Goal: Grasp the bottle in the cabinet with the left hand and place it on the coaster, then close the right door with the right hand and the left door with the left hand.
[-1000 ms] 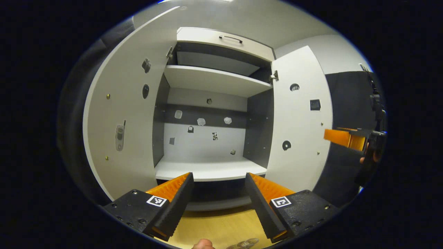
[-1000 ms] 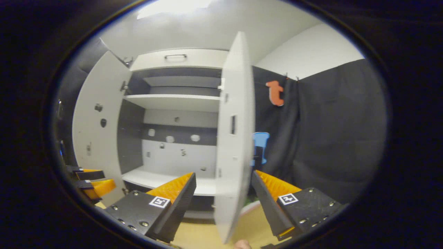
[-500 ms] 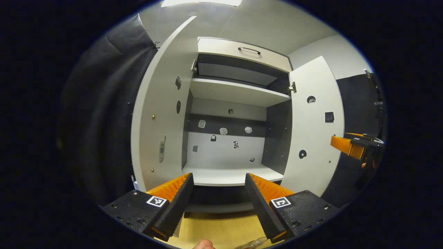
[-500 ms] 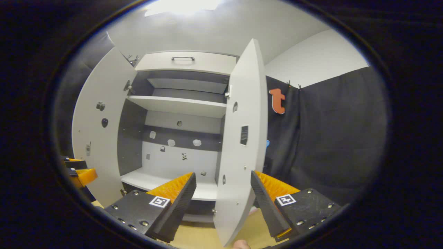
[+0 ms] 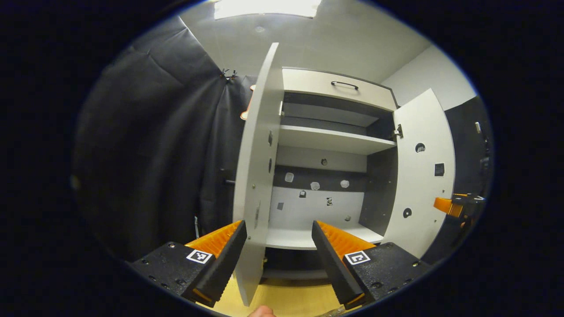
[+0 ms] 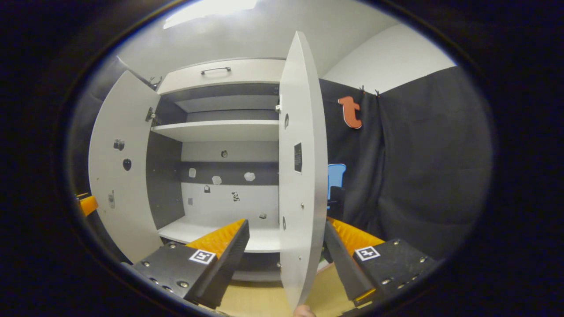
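Right gripper view: right gripper [image 6: 284, 246] fingers apart astride the right door [image 6: 299, 176]; looks stiff and light, so push its free edge.

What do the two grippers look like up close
The left gripper and the right gripper look alike: two long wedge-shaped fingers with ribbed inner faces, on black blocks studded with screws. Each block bears a small square black-and-white marker.
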The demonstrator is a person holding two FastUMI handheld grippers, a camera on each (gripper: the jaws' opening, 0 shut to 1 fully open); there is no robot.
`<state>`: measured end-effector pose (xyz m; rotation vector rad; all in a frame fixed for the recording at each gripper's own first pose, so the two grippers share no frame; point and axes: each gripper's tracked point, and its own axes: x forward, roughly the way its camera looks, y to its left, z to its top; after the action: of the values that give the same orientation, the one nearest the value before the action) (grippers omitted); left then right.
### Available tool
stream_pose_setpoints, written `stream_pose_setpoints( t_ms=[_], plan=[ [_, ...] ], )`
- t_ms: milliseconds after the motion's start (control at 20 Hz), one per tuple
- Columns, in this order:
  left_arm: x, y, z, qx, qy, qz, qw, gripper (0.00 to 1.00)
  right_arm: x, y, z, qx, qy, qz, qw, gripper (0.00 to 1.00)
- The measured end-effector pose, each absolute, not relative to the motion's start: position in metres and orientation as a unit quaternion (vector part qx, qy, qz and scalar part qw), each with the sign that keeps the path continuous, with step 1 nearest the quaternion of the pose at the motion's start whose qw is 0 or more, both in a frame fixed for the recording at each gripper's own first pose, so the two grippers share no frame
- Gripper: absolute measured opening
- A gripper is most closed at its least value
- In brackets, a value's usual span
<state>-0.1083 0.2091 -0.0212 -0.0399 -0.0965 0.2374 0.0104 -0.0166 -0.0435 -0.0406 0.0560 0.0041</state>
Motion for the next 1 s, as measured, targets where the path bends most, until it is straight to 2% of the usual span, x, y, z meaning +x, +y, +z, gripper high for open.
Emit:
stream_pose_setpoints(
  t_ms=[500,1000],
  plan=[
    [-0.133,0.282,0.026,0.018,-0.105,0.205,0.973,0.93,0.001,0.033,-0.045,-0.015,0.034,0.028,0.999,0.99],
    [-0.109,0.333,-0.014,0.016,-0.049,0.237,0.97,0.93,0.004,0.094,-0.051,0.0,0.036,0.071,0.997,0.99]
  ],
)
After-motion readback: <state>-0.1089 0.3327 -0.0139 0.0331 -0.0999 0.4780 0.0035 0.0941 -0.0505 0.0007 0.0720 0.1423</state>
